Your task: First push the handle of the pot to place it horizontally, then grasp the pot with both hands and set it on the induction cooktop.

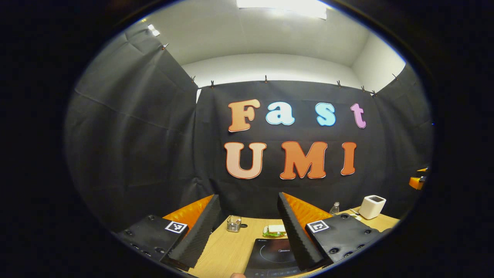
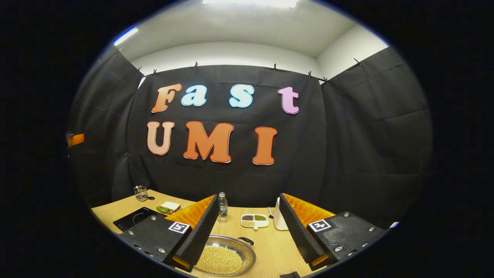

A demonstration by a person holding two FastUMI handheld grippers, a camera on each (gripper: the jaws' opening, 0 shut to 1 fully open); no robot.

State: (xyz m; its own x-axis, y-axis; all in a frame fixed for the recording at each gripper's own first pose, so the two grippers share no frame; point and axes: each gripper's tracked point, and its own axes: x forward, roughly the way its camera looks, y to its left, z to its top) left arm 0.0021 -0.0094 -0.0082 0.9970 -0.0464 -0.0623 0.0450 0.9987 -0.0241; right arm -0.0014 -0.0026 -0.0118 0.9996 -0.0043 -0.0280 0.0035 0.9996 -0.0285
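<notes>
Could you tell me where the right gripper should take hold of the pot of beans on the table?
The pot is shallow and wide, full of yellow beans, so its thin rim is probably best. The open right gripper could come from above on the side near the small dark handle, keeping it level.

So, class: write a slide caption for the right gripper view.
Open hand-held gripper above a pot of yellow beans on the wooden table.

Both claws hang spread above the counter (image 2: 270,247), touching nothing. Ahead of the left claw (image 1: 249,227), bare wood leads to a glass cup (image 1: 233,223) and a sandwich (image 1: 274,230). Between the right claw's (image 2: 249,227) fingers stand a bottle (image 2: 222,207) and a sectioned dish (image 2: 254,220).
</notes>
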